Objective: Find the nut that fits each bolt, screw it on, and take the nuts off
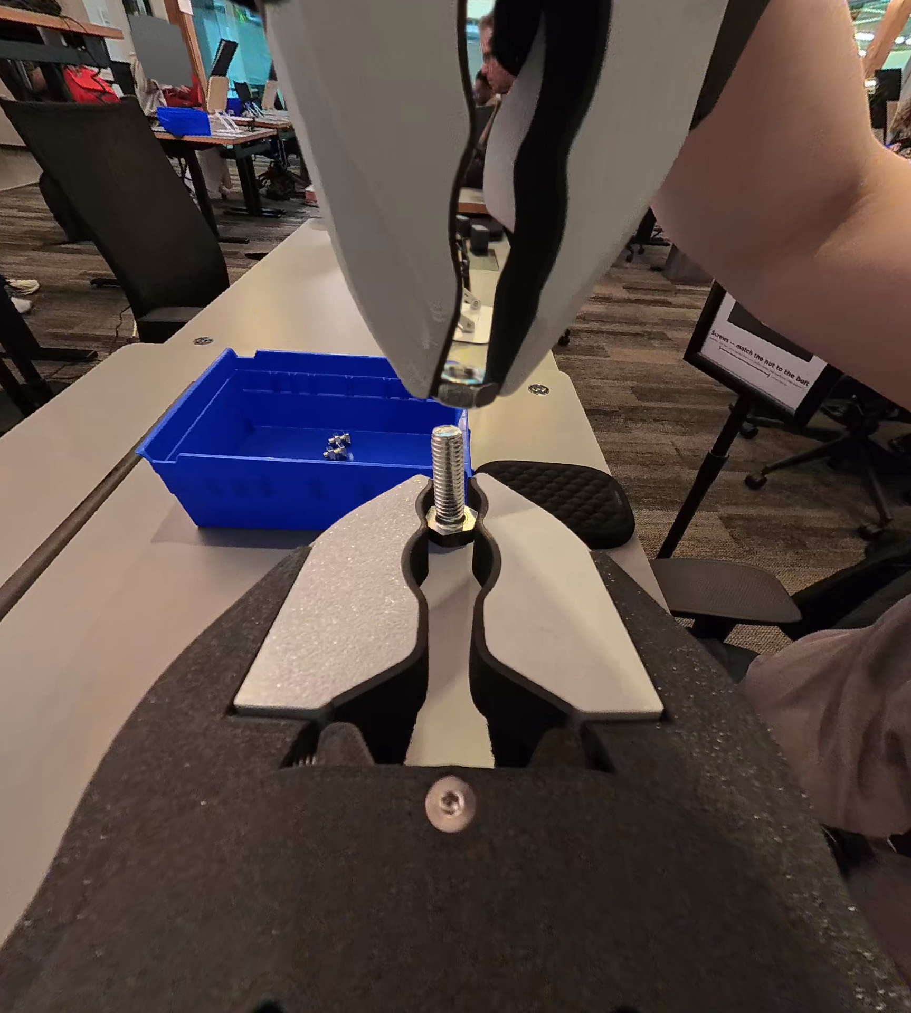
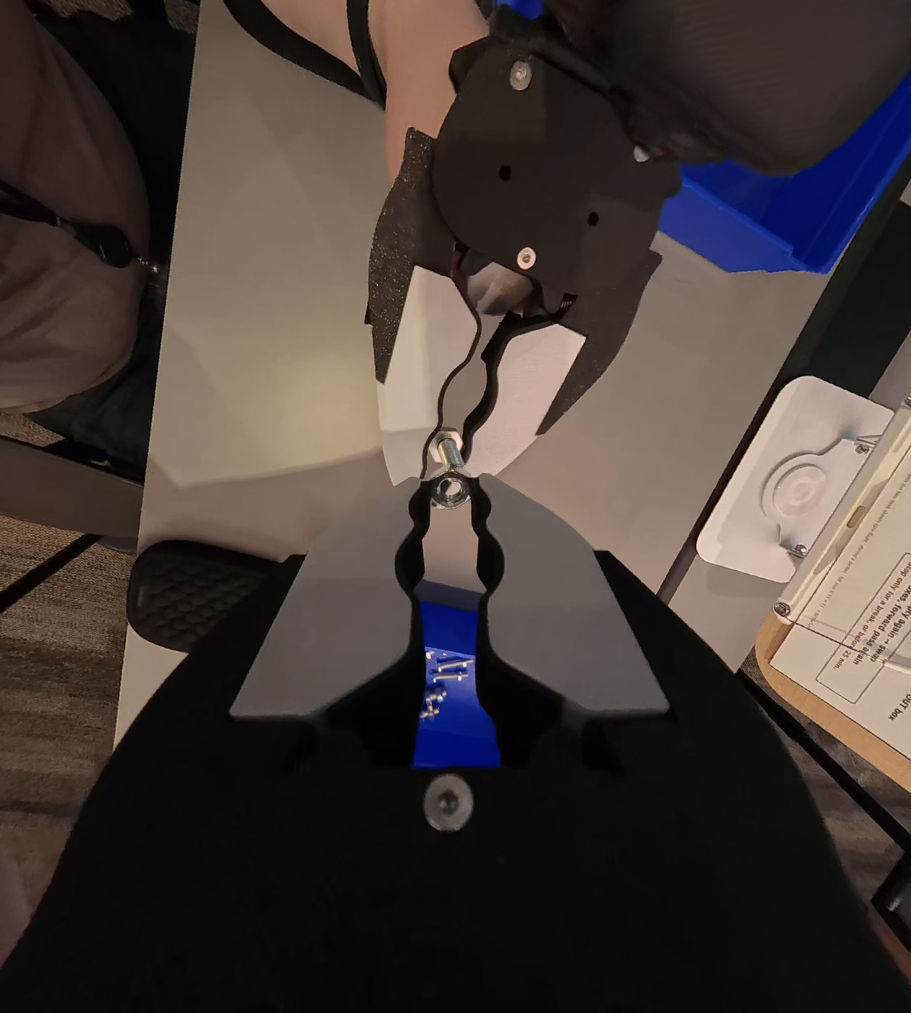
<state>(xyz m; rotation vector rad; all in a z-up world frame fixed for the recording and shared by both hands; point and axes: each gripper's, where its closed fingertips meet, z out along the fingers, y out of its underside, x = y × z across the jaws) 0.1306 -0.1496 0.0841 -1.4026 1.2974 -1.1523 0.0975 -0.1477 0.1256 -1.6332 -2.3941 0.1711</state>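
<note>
My left gripper (image 1: 449,512) is shut on the hex head of a silver bolt (image 1: 447,474), which stands upright with its threaded end up. My right gripper (image 1: 464,390) comes down from above, shut on a silver nut (image 1: 467,393) held just above the bolt's tip, with a small gap between them. In the right wrist view my right gripper (image 2: 448,496) holds the nut (image 2: 447,500) with its hole facing the camera, and the bolt (image 2: 450,457) lies right behind it in the left gripper (image 2: 445,447).
A blue bin (image 1: 300,444) with a few small nuts (image 1: 339,445) stands on the grey table (image 1: 86,603) behind the bolt. Another blue bin (image 2: 448,685) with bolts lies below my right gripper. A black pad (image 1: 563,501), an instruction board (image 2: 881,603) and chairs are to the side. My right fingertips sit around 5 centimetres from my left ones.
</note>
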